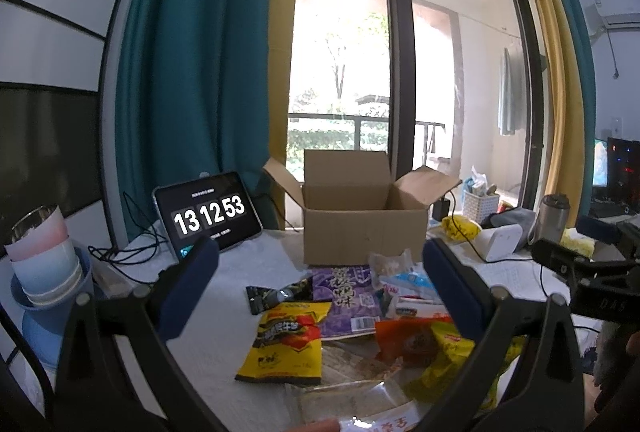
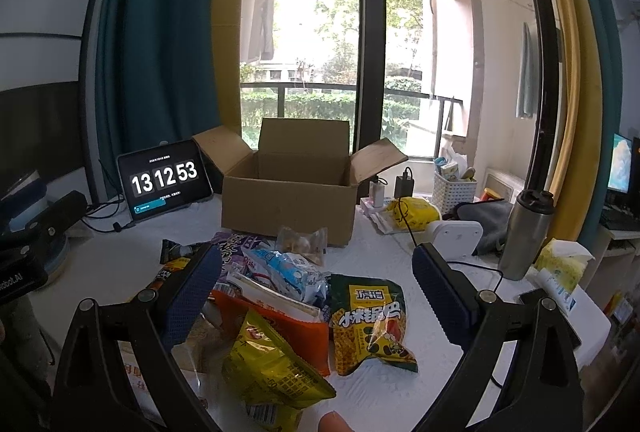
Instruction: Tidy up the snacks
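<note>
A pile of snack packets lies on the white table in front of an open cardboard box. In the left wrist view I see a yellow packet, a purple packet and an orange packet. The right wrist view shows a green-and-yellow packet, an orange packet, a yellow packet and a blue-white packet. My left gripper hangs open above the pile, holding nothing. The right gripper is open too, over the pile's right side.
A tablet showing 13 12 53 stands left of the box, cables beside it. Stacked cups sit far left. A steel flask, white basket, yellow bag, white device and tissues crowd the right.
</note>
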Demonstrator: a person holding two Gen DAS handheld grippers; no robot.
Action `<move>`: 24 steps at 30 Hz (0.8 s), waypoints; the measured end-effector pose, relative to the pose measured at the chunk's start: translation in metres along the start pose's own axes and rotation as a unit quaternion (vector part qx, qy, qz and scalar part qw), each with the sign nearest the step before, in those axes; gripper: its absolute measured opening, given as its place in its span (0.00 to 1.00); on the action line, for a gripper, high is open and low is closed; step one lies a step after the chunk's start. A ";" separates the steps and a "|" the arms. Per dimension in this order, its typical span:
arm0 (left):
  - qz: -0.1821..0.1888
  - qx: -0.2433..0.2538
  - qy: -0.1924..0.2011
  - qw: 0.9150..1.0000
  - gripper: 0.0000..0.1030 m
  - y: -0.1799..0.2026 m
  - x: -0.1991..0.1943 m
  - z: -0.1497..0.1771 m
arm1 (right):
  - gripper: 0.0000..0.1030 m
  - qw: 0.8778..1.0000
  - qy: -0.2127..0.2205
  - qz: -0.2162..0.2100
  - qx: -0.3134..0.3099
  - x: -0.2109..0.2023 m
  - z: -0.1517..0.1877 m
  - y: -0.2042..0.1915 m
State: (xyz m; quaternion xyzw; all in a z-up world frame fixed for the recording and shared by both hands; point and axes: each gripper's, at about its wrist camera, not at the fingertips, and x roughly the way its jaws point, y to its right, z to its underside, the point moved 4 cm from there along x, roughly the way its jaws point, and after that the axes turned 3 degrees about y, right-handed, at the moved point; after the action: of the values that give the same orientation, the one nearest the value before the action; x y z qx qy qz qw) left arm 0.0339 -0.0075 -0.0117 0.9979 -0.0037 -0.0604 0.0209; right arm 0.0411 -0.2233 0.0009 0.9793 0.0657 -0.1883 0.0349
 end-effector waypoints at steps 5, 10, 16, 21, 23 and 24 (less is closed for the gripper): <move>0.000 -0.001 0.000 1.000 1.00 -0.001 -0.001 0.001 | 0.95 1.000 -0.001 -0.001 0.001 0.000 0.001 0.000; 0.000 -0.001 0.000 1.000 1.00 -0.001 -0.001 0.002 | 0.95 1.000 -0.002 -0.002 0.001 -0.001 0.004 -0.001; -0.002 -0.001 0.001 1.000 1.00 -0.002 -0.004 0.004 | 0.95 1.000 -0.003 -0.004 0.002 -0.001 0.004 -0.001; 0.000 -0.002 0.001 1.000 1.00 -0.002 -0.005 0.004 | 0.95 1.000 -0.004 -0.003 0.002 -0.001 0.004 -0.001; 0.000 -0.001 0.001 1.000 1.00 -0.002 -0.005 0.004 | 0.95 1.000 -0.004 -0.004 0.002 -0.001 0.004 -0.001; 0.000 -0.002 0.001 1.000 1.00 -0.002 -0.005 0.004 | 0.95 1.000 -0.004 -0.004 0.002 -0.002 0.005 -0.001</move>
State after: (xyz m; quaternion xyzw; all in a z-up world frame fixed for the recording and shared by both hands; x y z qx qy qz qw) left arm 0.0288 -0.0056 -0.0154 0.9979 -0.0033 -0.0599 0.0226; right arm 0.0378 -0.2226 -0.0028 0.9782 0.0696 -0.1929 0.0328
